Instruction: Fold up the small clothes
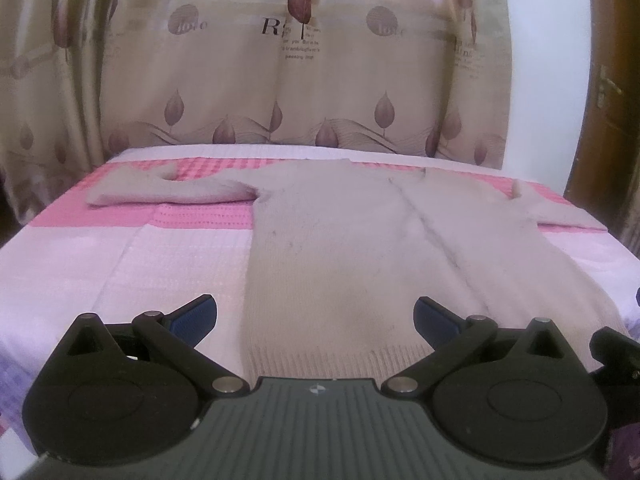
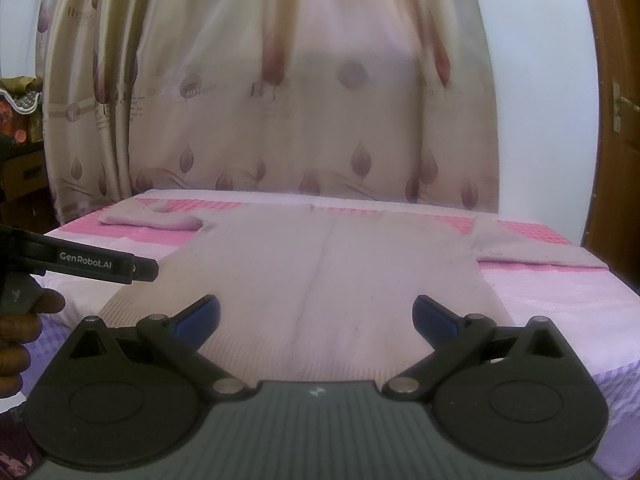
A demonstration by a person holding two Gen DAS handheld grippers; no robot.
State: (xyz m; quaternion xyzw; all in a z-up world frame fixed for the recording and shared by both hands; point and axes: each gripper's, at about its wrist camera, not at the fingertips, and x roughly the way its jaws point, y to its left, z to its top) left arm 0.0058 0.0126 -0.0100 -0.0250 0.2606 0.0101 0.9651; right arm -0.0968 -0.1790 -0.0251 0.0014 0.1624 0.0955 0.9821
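Beige sweater (image 1: pixel 344 248) flat; both tools (image 1: pixel 315 312) (image 2: pixel 316 314) spread wide, hovering above hem.

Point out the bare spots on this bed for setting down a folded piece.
The widest bare patch is the bedspread left of the sweater, below its left sleeve. A narrower strip lies right of the sweater, below the right sleeve. The middle is all sweater, and both hand-held grippers crowd the hem.
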